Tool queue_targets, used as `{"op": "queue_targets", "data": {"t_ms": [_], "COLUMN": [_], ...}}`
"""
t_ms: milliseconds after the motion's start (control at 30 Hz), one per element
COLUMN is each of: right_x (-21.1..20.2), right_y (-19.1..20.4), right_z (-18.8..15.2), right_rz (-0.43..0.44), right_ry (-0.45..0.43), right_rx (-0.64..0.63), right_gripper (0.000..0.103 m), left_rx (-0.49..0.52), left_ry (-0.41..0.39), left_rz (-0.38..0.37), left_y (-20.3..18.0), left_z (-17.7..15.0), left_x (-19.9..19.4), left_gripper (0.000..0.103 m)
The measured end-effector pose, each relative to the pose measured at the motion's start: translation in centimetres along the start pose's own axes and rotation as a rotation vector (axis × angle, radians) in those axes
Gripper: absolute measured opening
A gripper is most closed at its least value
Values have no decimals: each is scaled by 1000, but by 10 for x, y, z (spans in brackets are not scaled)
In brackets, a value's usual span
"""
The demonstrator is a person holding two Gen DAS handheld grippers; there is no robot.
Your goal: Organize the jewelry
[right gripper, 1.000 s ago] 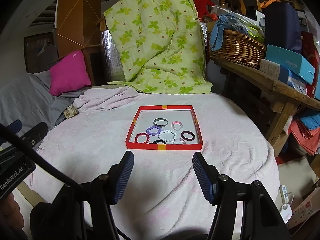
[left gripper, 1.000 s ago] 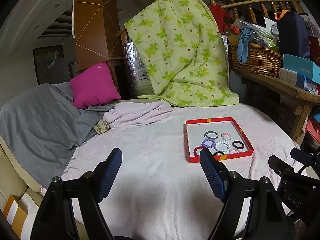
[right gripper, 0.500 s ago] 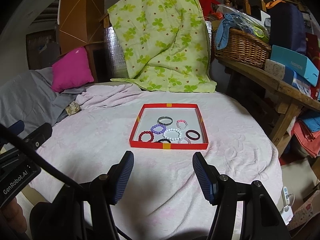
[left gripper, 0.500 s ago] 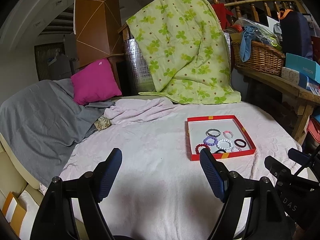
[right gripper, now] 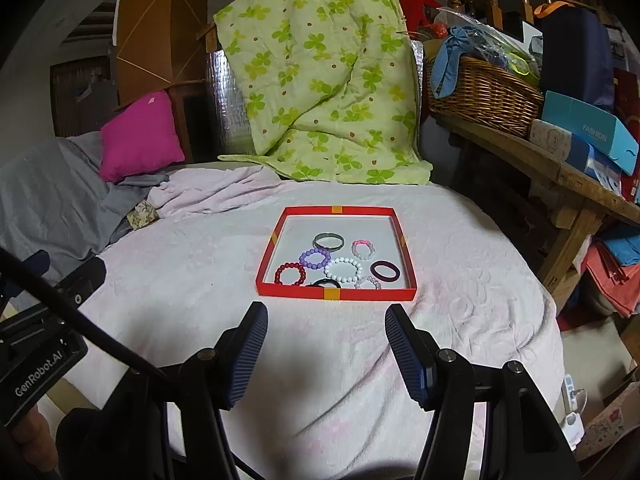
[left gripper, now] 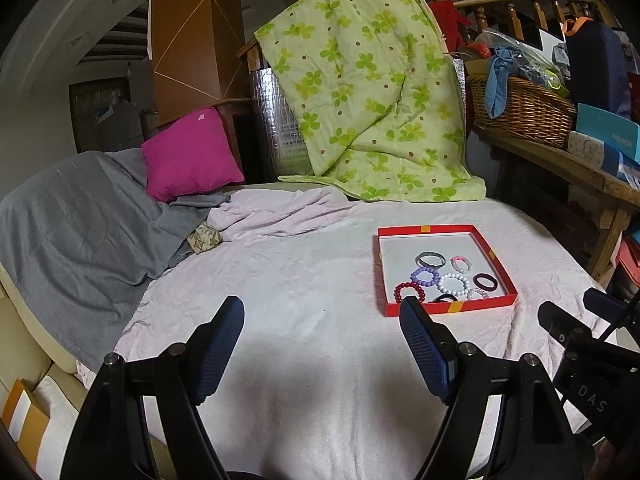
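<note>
While spread & empty above bedsheet: right gripper, left gripper.
Approach red tray slow; pinch one bracelet w/o nudging neighbours.

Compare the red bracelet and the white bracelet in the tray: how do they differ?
The red bracelet has dark red beads; the white bracelet has pale, pearl-like beads. The red one lies by the red tray's near left corner, the white one nearer its middle. Both are beaded loops lying flat.
</note>
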State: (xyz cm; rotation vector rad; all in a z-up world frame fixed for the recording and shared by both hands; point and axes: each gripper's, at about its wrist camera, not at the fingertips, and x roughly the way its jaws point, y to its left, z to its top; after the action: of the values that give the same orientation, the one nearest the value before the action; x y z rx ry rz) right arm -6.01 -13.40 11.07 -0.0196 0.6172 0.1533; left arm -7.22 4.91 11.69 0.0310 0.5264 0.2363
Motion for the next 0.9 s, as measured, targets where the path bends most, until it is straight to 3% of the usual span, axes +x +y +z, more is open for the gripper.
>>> {"op": "queue_targets", "data": {"t_ms": [900], "right_x": [26], "right_y": [-42], "right_z": [-11], "right_rz": [46], "right_ry": [17], "right_rx": [105], "right_gripper": [65], "left_rx": [85], "left_ry": [11], "left_rz": [13], "left_y": [-40], "left_z": [-4], "left_x": [8], "left_gripper": [81]}}
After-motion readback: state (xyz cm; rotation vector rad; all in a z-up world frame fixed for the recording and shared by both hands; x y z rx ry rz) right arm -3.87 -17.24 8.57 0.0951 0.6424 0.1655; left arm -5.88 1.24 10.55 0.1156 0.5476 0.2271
